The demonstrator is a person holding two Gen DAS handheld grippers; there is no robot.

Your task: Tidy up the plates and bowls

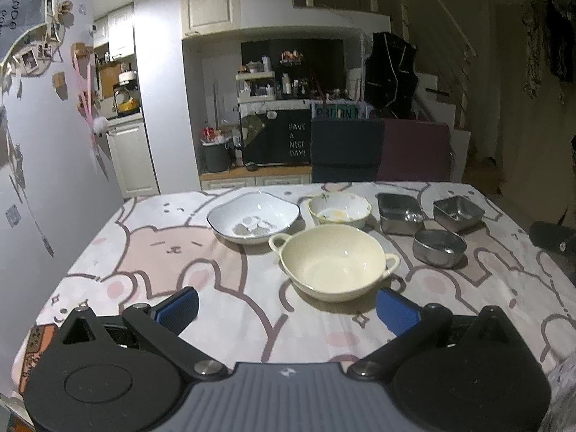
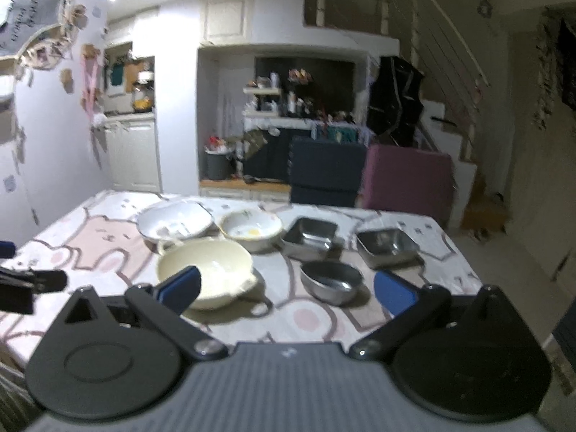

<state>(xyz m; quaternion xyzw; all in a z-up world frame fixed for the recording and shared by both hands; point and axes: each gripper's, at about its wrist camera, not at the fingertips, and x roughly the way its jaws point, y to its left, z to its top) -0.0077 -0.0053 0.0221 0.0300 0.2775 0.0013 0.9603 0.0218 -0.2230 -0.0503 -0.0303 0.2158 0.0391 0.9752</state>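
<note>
Left gripper (image 1: 286, 306): was held above the near edge of the table, jaws spread wide, nothing between the blue pads (image 1: 180, 307).
Right gripper (image 2: 286, 289): was likewise wide open and empty, hovering over the near right part of the table; the view was blurred, so fine detail could not be read.
Table (image 1: 223, 309): was covered by a loose cartoon-bear cloth; a dragged dish could have bunched it and tipped a neighbour.
Cream bowl (image 1: 334, 261): sat nearest, 2 small handles, empty, roughly in line with the left gripper. Risk: glazed rim is probably slick, and a pinch on 1 wall could have let it swing or slip.
Round steel bowl (image 1: 438, 248): stood to the right of the cream bowl, apart from it, nearest the right gripper. Risk: thin hard rim, likely to skid under the pads.
White dish (image 1: 253, 216): lay further back on the left, wide, with a pale residue inside. Risk: nesting it under another piece would have smeared that residue.
Small yellow-rimmed bowl (image 1: 339, 208): stood beside the white dish, yellow smear inside; same concern.
2 square steel tins (image 1: 399, 212) (image 1: 458, 212): were furthest, near the right end, close to the round steel bowl. Risk: reaching them over the nearer bowls could have knocked those.
Chairs (image 1: 347, 151): stood beyond the far edge, well apart from the dishes.
</note>
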